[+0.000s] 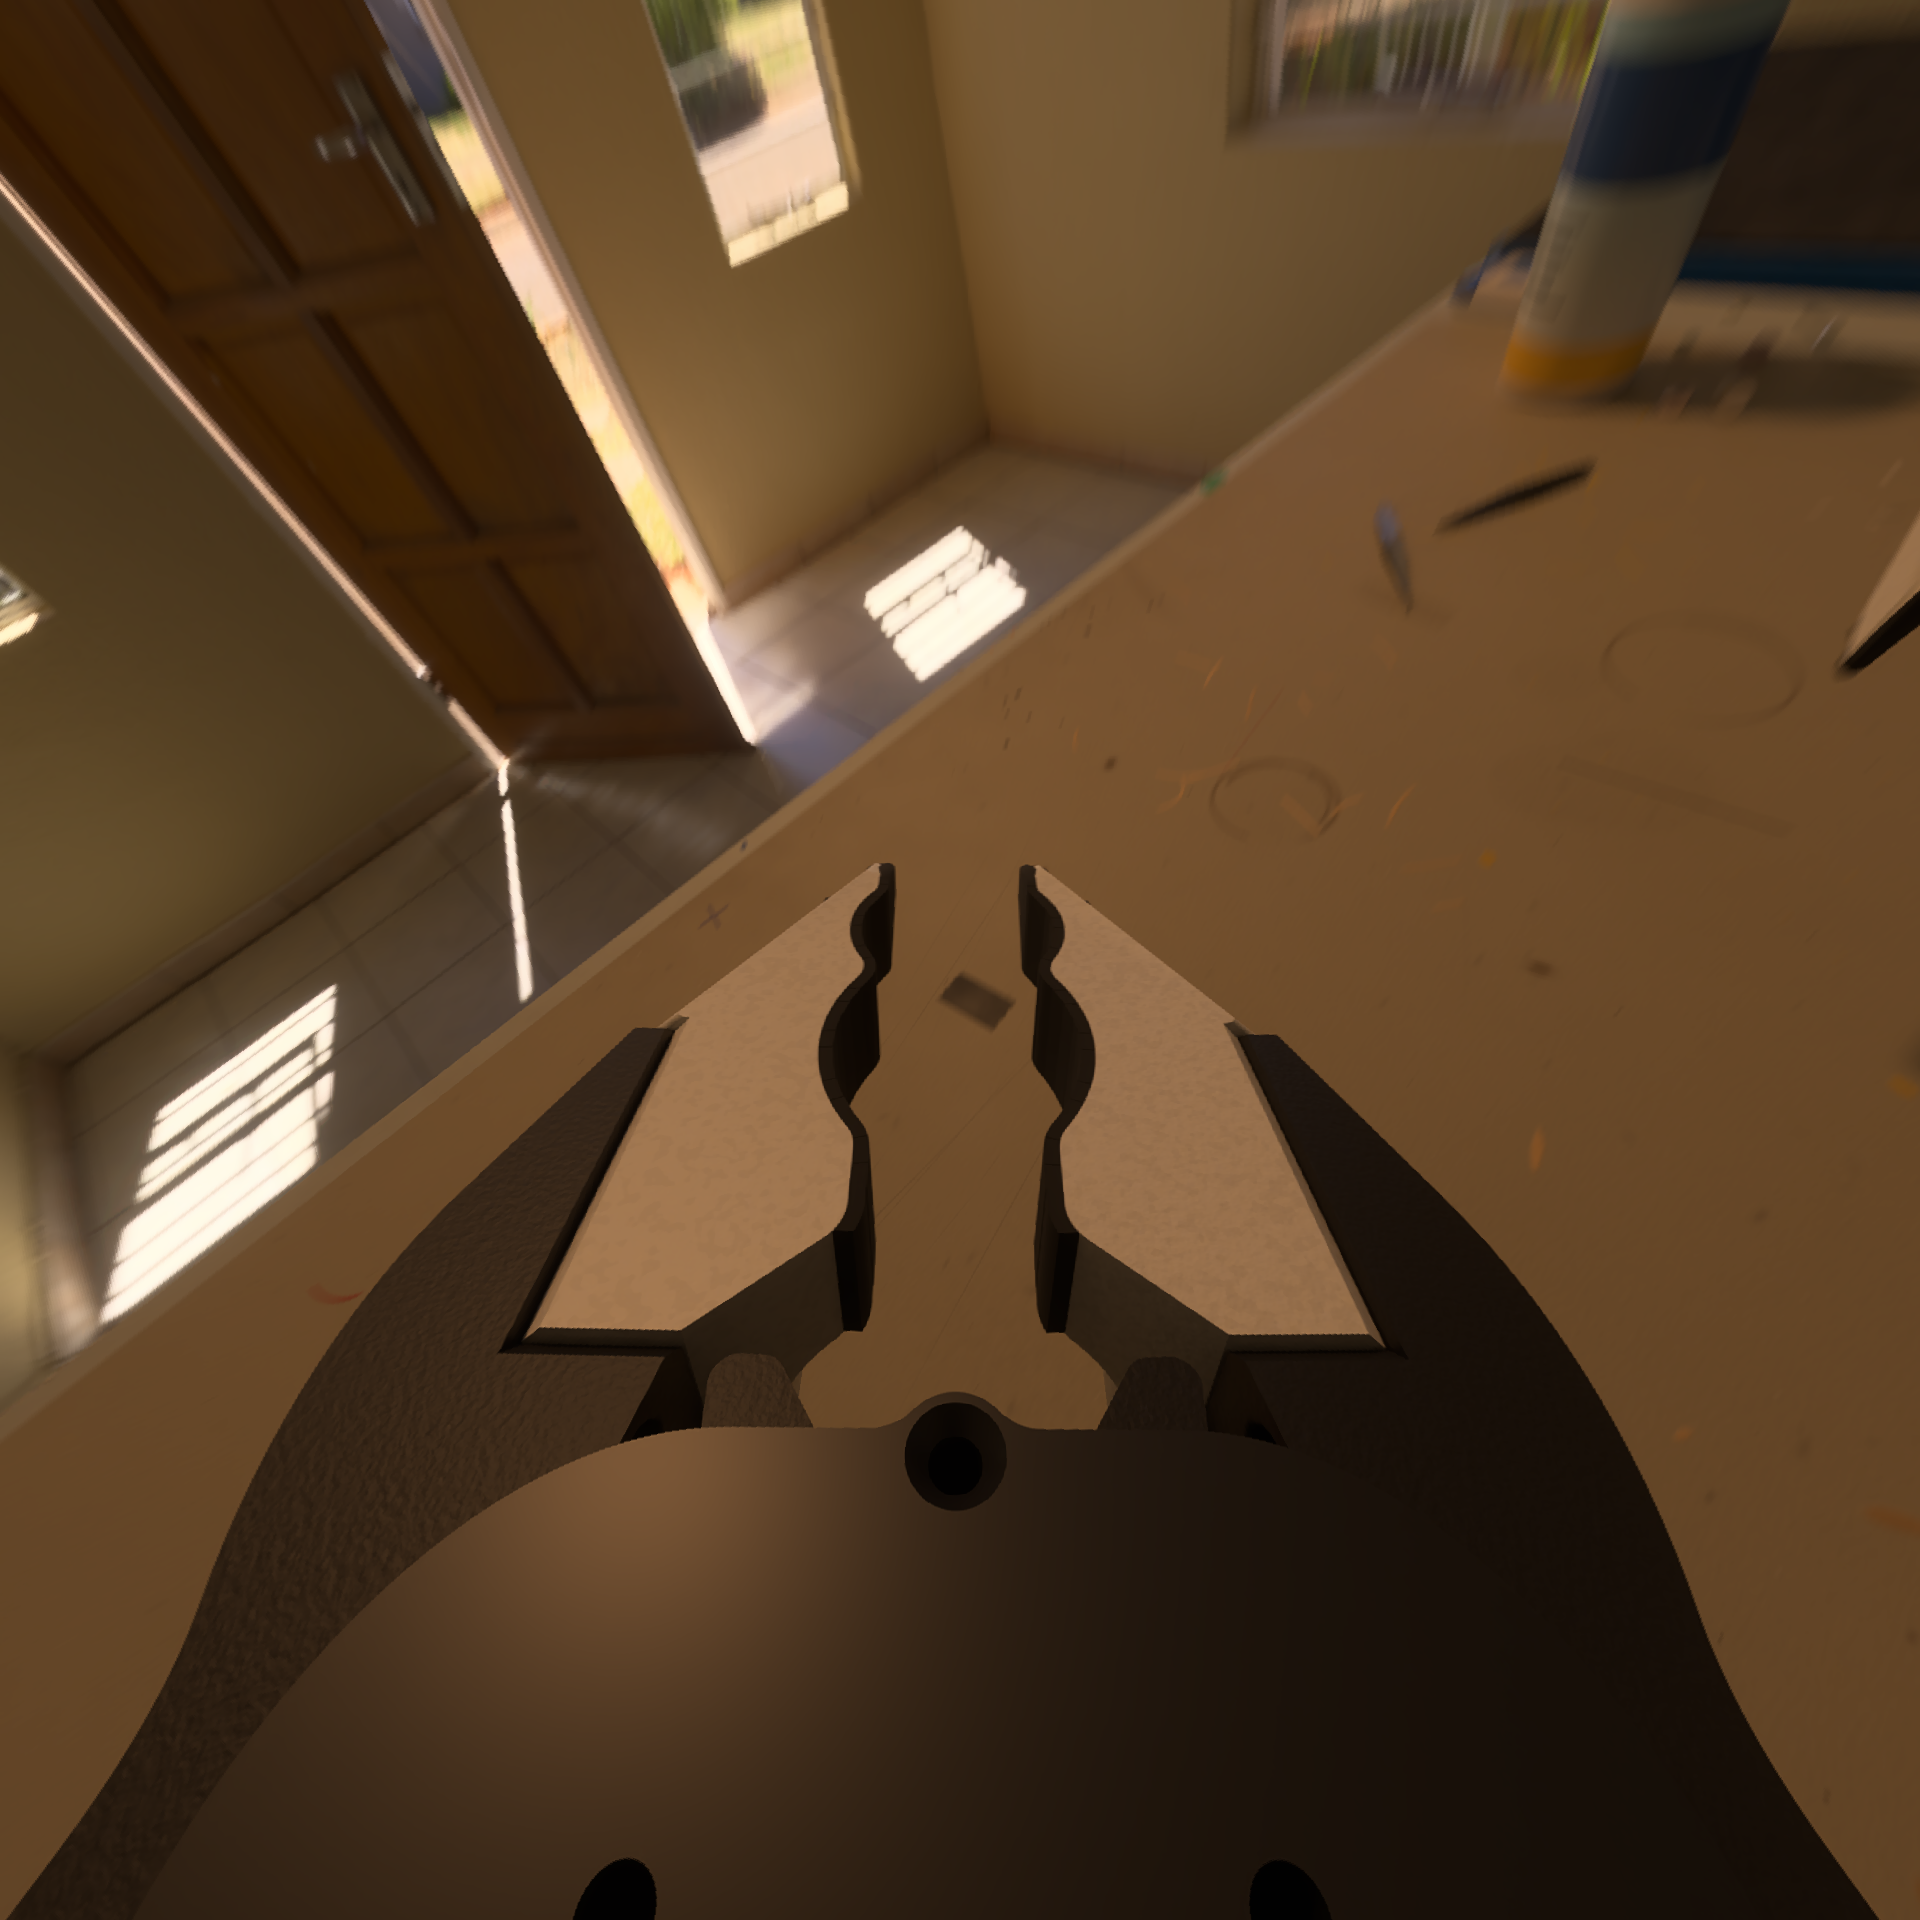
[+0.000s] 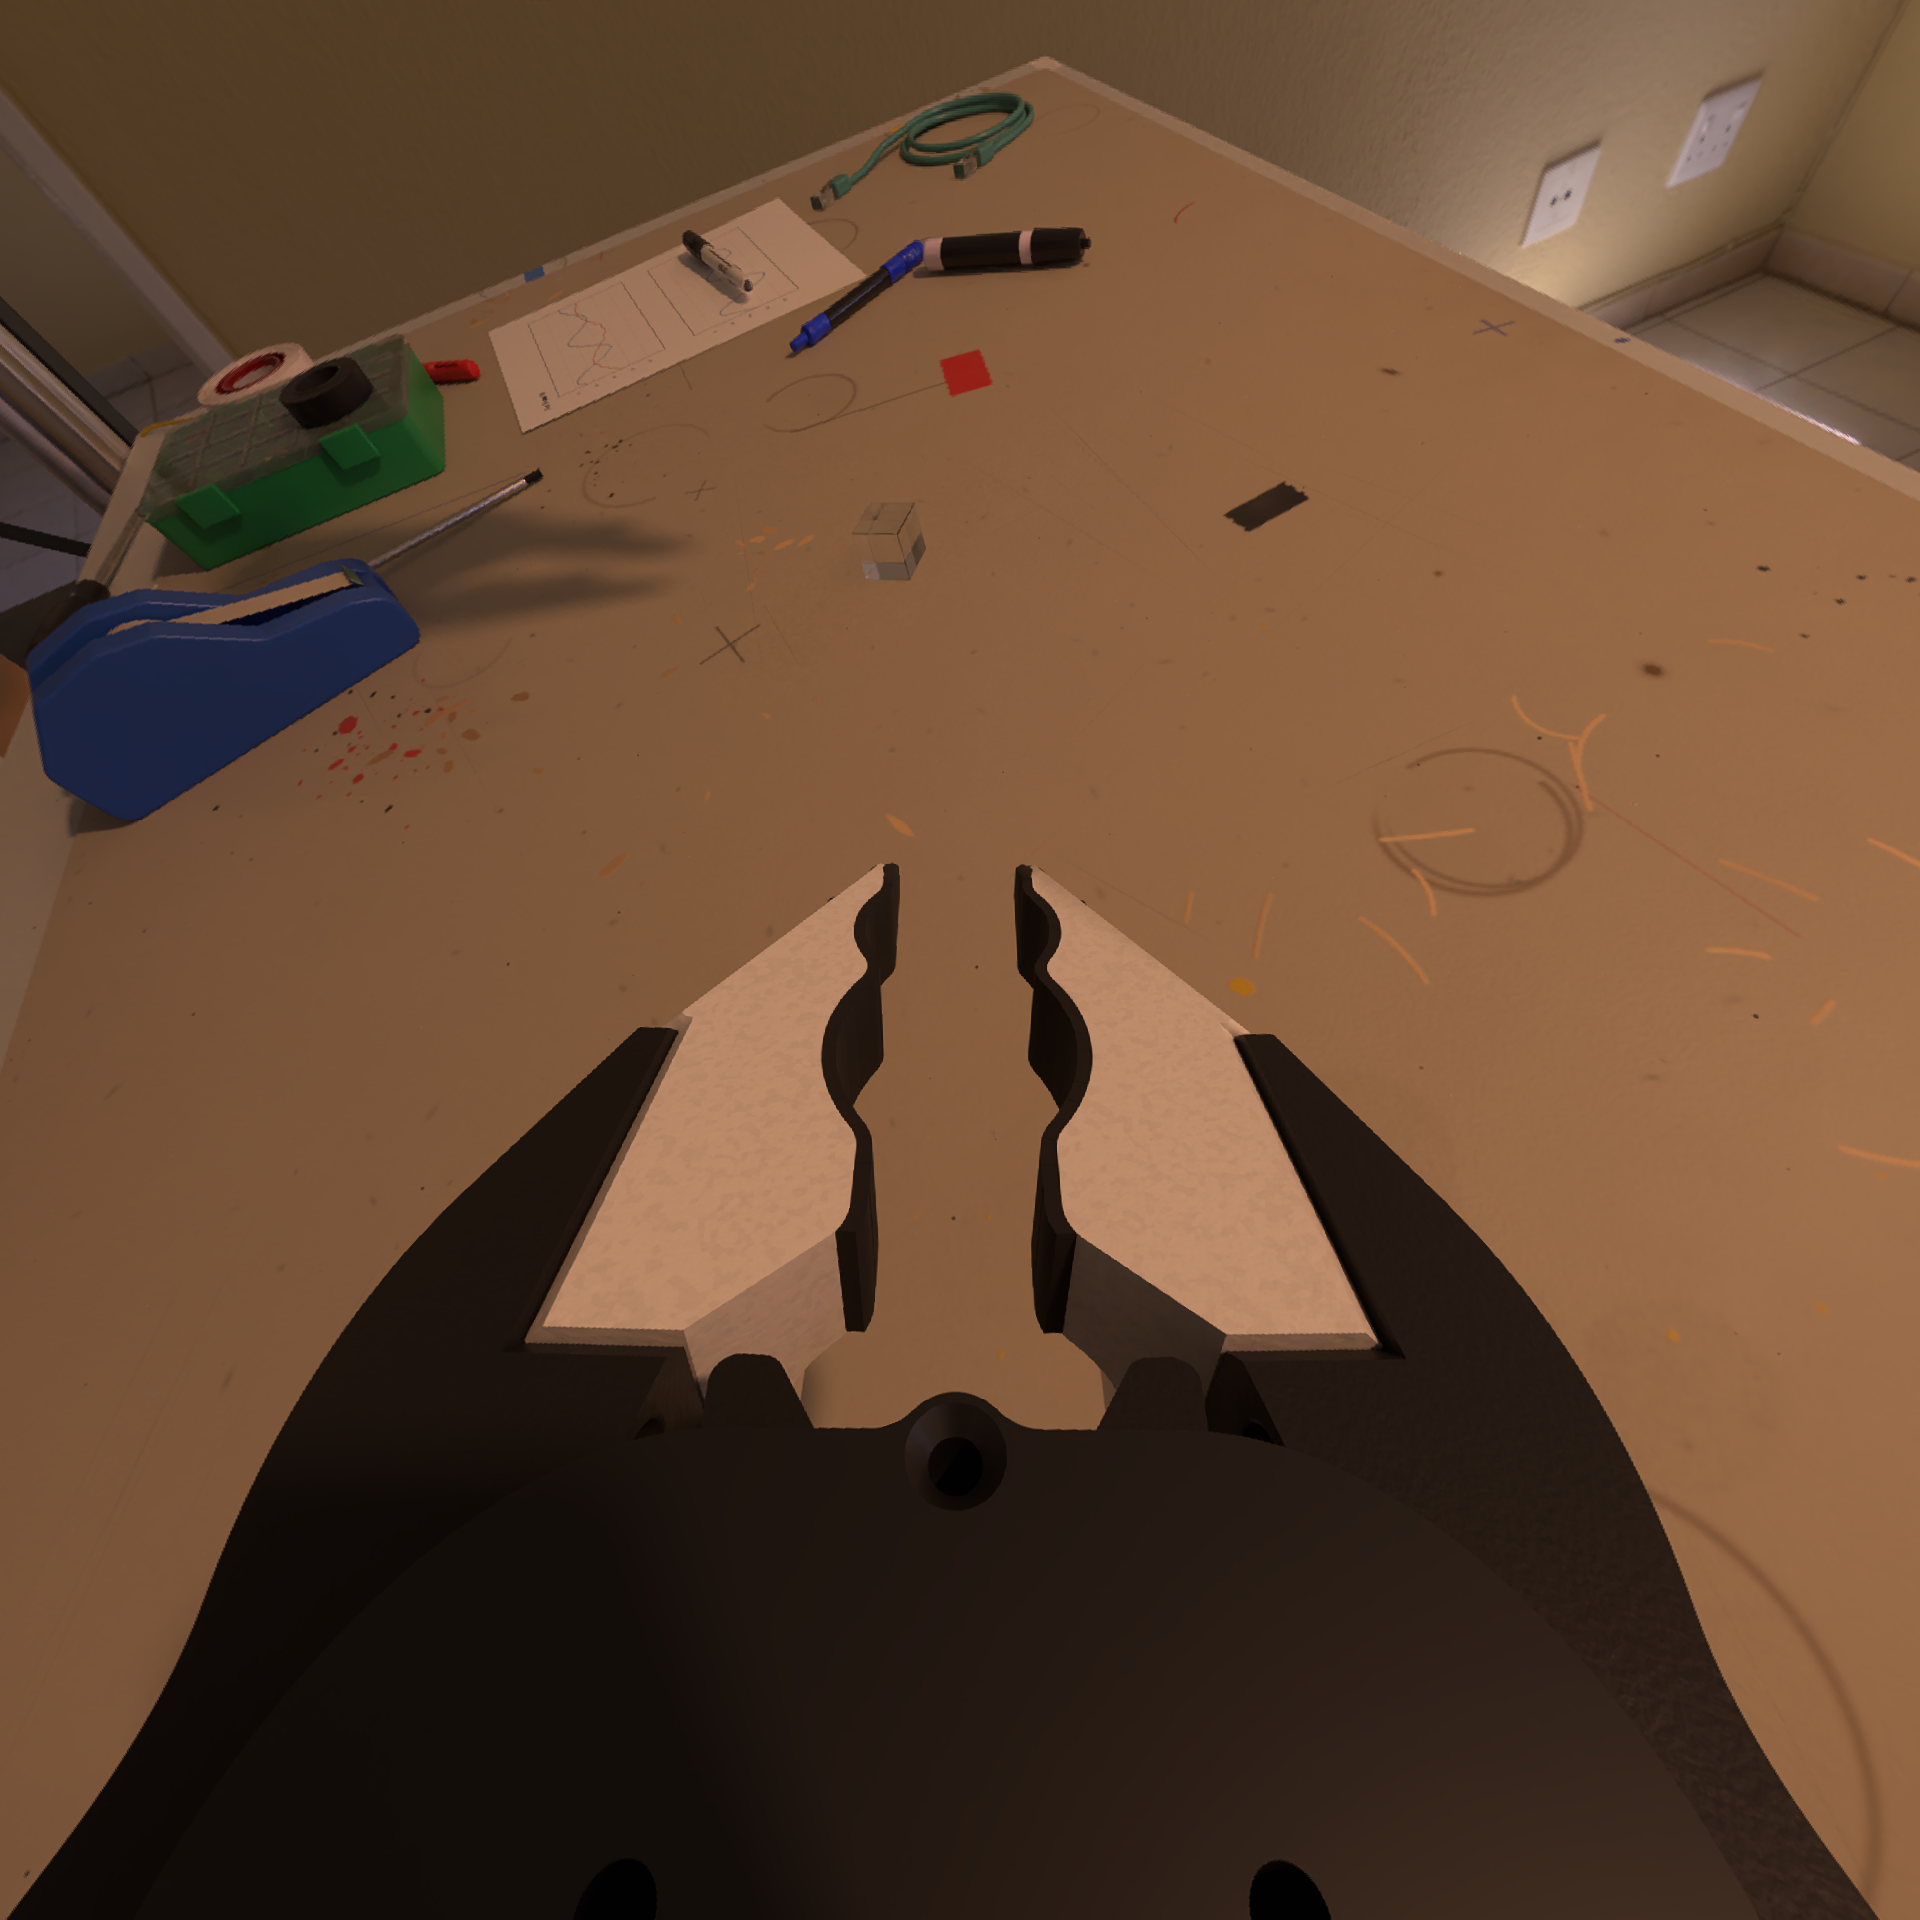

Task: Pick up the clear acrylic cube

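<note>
Through the right wrist view we see the clear acrylic cube (image 2: 889, 540) standing alone on the desk (image 2: 1143, 675), well ahead of our right tool (image 2: 956, 878), whose fingers are parted with nothing between them. A blue tape dispenser (image 2: 208, 675) and a green box (image 2: 301, 468) lie far left. The left wrist view shows no cube; there our left tool (image 1: 956, 878), equally parted and empty, hangs near the desk's edge by a wooden door (image 1: 343, 395).
</note>
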`<state>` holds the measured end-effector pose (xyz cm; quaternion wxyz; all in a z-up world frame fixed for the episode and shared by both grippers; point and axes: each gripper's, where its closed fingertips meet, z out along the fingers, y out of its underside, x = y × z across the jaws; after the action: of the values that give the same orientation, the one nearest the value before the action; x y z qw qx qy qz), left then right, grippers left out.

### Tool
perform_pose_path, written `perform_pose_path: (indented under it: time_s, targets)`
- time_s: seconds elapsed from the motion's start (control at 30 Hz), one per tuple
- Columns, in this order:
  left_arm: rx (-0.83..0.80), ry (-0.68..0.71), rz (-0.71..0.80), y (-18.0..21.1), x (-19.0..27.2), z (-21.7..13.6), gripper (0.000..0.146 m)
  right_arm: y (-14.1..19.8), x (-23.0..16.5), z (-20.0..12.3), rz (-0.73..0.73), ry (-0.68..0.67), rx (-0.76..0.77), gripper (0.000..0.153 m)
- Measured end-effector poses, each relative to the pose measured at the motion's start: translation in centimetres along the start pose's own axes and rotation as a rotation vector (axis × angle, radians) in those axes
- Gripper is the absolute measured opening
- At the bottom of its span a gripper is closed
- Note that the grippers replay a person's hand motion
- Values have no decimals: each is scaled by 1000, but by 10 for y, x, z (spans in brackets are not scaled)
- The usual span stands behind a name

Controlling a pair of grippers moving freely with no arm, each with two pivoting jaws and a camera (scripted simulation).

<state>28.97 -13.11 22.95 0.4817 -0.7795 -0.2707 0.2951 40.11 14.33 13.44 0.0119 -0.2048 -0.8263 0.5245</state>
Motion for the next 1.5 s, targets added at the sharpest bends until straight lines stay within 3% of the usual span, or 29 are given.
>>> perform_pose_path:
  time_s: [0.23,0.27,0.33,0.43,0.53,0.6,0.7,0.83,0.97,1.07,1.37,1.5]
  targets:
    - [405,96,-161,-2,8,-27,45,1,3,0,4,9,-3,22]
    - [371,192,-137,8,19,-27,46,2,3,0,10,8,-5,22]
    - [151,423,-114,37,41,-24,30,4,6,0,20,9,-11,22]
    - [-167,559,-192,66,56,-20,28,8,7,4,37,-2,-21,22]
    - [-274,486,-138,74,53,-22,29,0,6,18,5,-41,-29,23]
    - [-227,398,-104,64,43,-27,33,-17,-2,35,-83,-109,-59,23]
    - [-205,422,-119,58,43,-36,31,-54,-13,56,-259,-137,-95,24]
    - [-508,409,-153,97,47,-36,29,-83,-36,61,-268,-192,-49,24]
    - [-811,356,-133,122,51,-23,24,-69,-48,58,-269,-179,-47,24]
    - [-1008,329,-107,139,50,-15,34,-50,-53,49,-240,-165,-42,24]
    - [-1345,333,-165,178,69,-2,48,-13,-36,0,-129,-48,31,24]
    - [-1421,313,-171,190,72,6,52,-7,-34,-13,-109,-38,62,24]
